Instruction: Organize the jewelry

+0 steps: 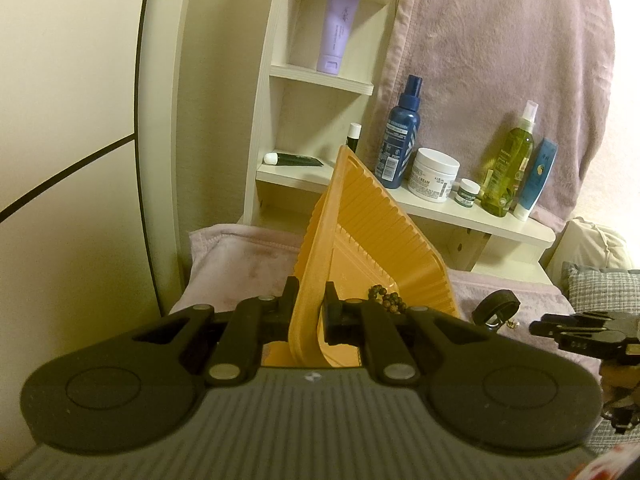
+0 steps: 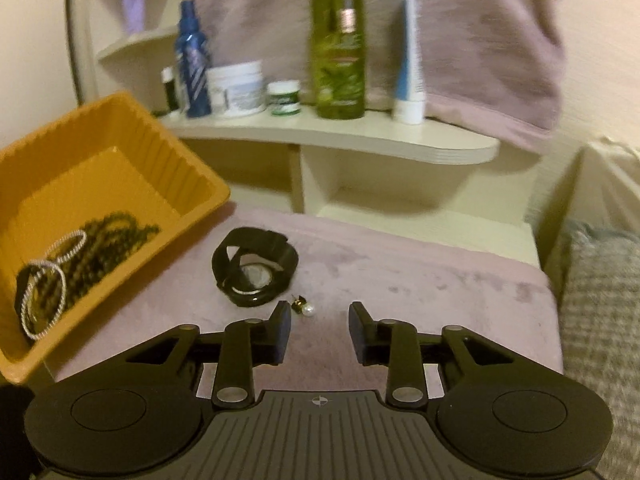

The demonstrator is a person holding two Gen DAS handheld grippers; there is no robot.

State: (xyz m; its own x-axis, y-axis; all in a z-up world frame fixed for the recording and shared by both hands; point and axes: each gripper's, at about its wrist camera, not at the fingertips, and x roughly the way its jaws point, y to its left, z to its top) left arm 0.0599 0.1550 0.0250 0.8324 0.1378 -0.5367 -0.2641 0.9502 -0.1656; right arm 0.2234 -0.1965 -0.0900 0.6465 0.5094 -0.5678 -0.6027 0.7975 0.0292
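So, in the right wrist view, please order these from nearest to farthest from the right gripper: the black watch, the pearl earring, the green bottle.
From the right gripper:
1. Pearl earring, on the pink cloth just ahead of the left finger.
2. Black watch, on the cloth behind the earring, slightly left.
3. Green bottle, upright on the shelf at the back.

White jar (image 1: 433, 175): label ends in "CREAM"; the smaller print cannot be read.
Blue spray bottle (image 1: 397, 142): white print, too small to read.
Lilac tube (image 1: 337, 30): faint lettering, unreadable.
Green bottle (image 2: 338, 48): label blurred.
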